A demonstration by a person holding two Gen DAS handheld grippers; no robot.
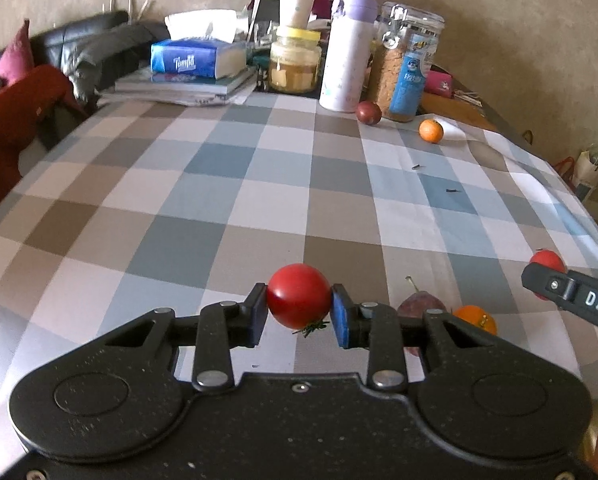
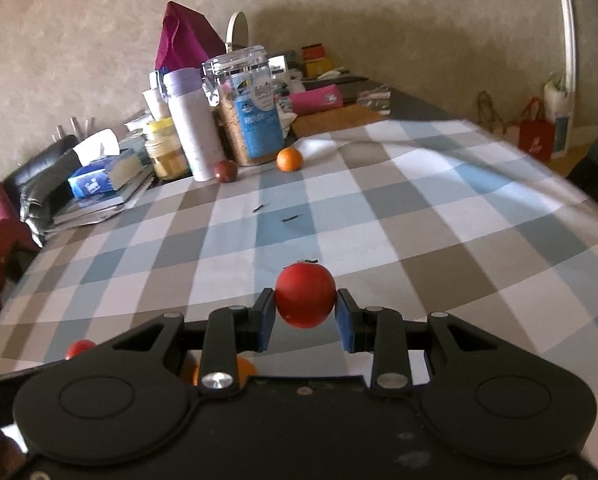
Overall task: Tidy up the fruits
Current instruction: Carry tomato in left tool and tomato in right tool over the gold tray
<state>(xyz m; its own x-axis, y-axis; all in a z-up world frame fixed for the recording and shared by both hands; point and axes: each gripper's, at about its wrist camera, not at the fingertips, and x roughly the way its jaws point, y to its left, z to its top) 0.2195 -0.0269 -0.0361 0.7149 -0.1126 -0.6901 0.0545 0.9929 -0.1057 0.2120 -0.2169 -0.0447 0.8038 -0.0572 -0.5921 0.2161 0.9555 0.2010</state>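
My left gripper point(image 1: 299, 312) is shut on a red tomato point(image 1: 298, 296), held over the checked tablecloth point(image 1: 219, 184). My right gripper point(image 2: 305, 314) is shut on a second red tomato point(image 2: 305, 295); it also shows at the right edge of the left wrist view point(image 1: 547, 262). Just right of the left gripper lie a dark purple fruit point(image 1: 421, 306) and an orange point(image 1: 475, 319). That orange point(image 2: 243, 366) is partly hidden under my right gripper. At the far end lie another dark purple fruit point(image 1: 368, 113) point(image 2: 225, 171) and another orange point(image 1: 431, 131) point(image 2: 289, 159).
At the table's far end stand a white-and-lilac flask point(image 1: 349, 56), a clip-top jar of grains point(image 1: 409, 64), a yellow-lidded jar point(image 1: 295, 62), and a tissue pack point(image 1: 195, 58) on books. Two small dark bits point(image 2: 275, 214) lie mid-table. A black sofa point(image 1: 79, 48) is at left.
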